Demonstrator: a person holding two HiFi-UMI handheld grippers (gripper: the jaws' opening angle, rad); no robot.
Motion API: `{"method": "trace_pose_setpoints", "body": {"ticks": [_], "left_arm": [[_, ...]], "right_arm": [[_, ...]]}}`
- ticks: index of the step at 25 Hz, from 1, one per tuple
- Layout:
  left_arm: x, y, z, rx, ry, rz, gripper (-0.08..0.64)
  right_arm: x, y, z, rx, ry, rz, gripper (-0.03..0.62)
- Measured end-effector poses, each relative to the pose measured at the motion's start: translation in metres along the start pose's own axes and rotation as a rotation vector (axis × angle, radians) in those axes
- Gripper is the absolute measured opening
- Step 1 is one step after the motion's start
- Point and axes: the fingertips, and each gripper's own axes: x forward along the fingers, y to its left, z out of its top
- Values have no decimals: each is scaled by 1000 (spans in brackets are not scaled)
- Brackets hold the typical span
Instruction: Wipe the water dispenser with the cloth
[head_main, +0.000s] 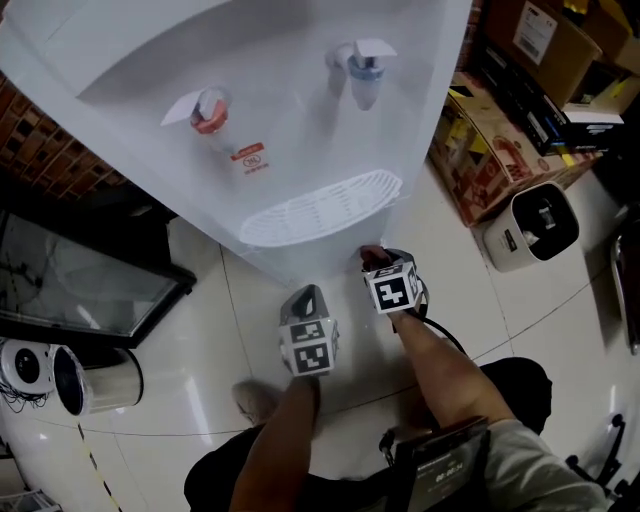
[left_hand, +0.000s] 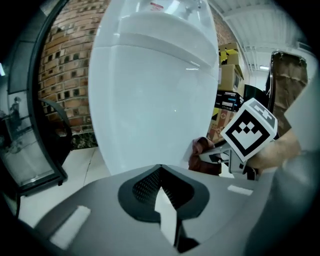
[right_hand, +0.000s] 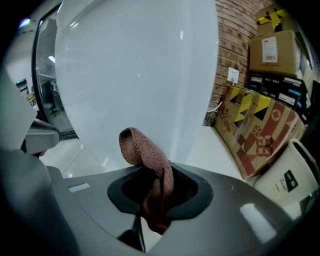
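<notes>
Brown cloth (right_hand: 148, 161): right gripper (right_hand: 152, 197) clamped | left gripper (left_hand: 160, 172) jaws together, unseen in head view

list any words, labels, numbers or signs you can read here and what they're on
Nothing is clear enough to quote.
Red label on the water dispenser, below the red tap: too small.
White sticker on the cardboard box: blurred.
Black mark on the white appliance: no legible letters.
</notes>
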Motion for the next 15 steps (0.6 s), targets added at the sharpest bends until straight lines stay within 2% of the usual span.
{"method": "trace_pose_setpoints", "body": {"ticks": [6, 8, 15], "left_arm": [[27, -61, 7, 39, 15, -99, 0], [34, -78, 6, 48, 22, -129, 0], [53, -101, 5, 59, 43, -155, 0]], "right_arm": [[-4, -48, -5, 68, -1, -46, 104], [-2, -58, -5, 91, 0, -36, 104], [1, -68, -6, 84, -5, -7, 104]]}}
